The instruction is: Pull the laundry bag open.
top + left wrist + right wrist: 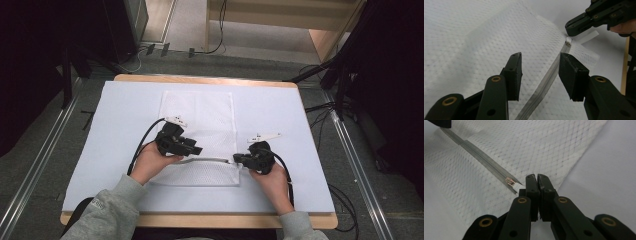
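Observation:
A white mesh bag (200,112) lies flat on the table with its grey zipper (205,160) running across its near end. My left gripper (199,149) hovers over the zipper's left part; in the left gripper view it (540,56) is open, the zipper (546,80) passing beneath the gap with the pads apart from it. My right gripper (236,159) sits at the zipper's right end. In the right gripper view it (537,176) is shut on the white pull tab of the metal slider (510,181).
A pale cover (280,110) spreads over the wooden table, whose front edge (200,220) runs just before the person's grey sleeves. Cables and black stand legs (340,85) lie on the floor at both sides. Wooden furniture (320,40) stands behind the table.

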Demonstrator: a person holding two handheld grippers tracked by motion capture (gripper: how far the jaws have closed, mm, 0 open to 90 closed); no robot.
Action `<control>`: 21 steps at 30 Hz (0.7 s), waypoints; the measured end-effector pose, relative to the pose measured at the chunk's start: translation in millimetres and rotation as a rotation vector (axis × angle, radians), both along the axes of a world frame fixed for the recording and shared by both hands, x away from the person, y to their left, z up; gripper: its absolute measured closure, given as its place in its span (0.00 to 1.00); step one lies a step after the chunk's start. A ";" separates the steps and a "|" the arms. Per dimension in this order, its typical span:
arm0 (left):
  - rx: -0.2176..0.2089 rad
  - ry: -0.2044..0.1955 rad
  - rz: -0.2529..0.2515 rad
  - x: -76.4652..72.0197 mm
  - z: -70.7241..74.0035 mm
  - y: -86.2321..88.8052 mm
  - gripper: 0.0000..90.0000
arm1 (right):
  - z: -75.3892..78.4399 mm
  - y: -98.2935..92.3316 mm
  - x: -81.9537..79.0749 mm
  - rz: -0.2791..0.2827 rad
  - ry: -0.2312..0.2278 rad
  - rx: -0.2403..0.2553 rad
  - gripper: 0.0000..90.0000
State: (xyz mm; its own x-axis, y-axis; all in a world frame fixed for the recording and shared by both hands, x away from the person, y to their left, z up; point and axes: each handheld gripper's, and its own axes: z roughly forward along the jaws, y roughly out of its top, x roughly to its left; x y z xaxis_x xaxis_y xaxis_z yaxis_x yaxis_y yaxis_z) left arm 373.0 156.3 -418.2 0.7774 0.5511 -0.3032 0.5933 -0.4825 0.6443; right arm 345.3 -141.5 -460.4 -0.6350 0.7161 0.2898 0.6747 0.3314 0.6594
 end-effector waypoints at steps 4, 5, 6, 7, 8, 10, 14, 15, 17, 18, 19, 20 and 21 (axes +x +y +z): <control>-0.020 0.004 -0.036 -2.2 -2.6 -9.4 0.70 | 0.3 0.2 0.0 -0.004 0.001 0.000 0.99; -0.031 0.013 -0.041 -2.3 -3.6 -11.4 0.73 | 0.4 0.2 -0.2 -0.004 0.001 0.000 0.99; -0.043 0.020 -0.044 -2.4 -4.5 -13.4 0.75 | 0.5 0.2 -0.2 -0.005 0.001 0.001 0.99; -0.046 0.020 -0.045 -2.8 -5.2 -15.3 0.78 | 0.7 0.1 -0.3 -0.005 0.000 0.001 0.99; -0.042 0.010 -0.047 -2.9 -5.9 -16.8 0.81 | 0.8 0.1 -0.3 -0.005 -0.002 0.000 0.99; -0.046 0.011 -0.048 -2.7 -7.3 -20.3 0.85 | 1.0 0.1 -0.3 -0.007 -0.005 0.001 0.99; -0.046 0.003 -0.054 -3.7 -10.3 -27.6 0.92 | 1.2 0.5 -0.4 -0.005 -0.004 -0.002 0.99; -0.038 -0.003 -0.055 -4.4 -10.5 -29.6 0.93 | 1.3 0.6 -0.6 -0.003 -0.003 -0.002 0.99; -0.042 -0.002 -0.064 -5.3 -12.7 -34.2 0.96 | 1.2 1.3 -0.7 -0.005 -0.001 -0.003 0.99; -0.041 0.001 -0.067 -5.5 -14.4 -36.8 0.97 | 1.0 1.5 -0.7 -0.002 0.000 -0.003 0.99; -0.036 0.007 -0.072 -5.7 -16.5 -39.3 0.97 | 0.7 1.6 -0.5 0.000 0.000 -0.003 0.99; -0.028 0.009 -0.080 -5.6 -19.0 -41.5 0.97 | 0.4 1.8 -0.5 0.001 0.000 -0.005 0.99; -0.016 0.014 -0.086 -5.7 -21.7 -43.9 0.97 | 0.1 2.2 -0.4 0.001 0.001 -0.006 0.99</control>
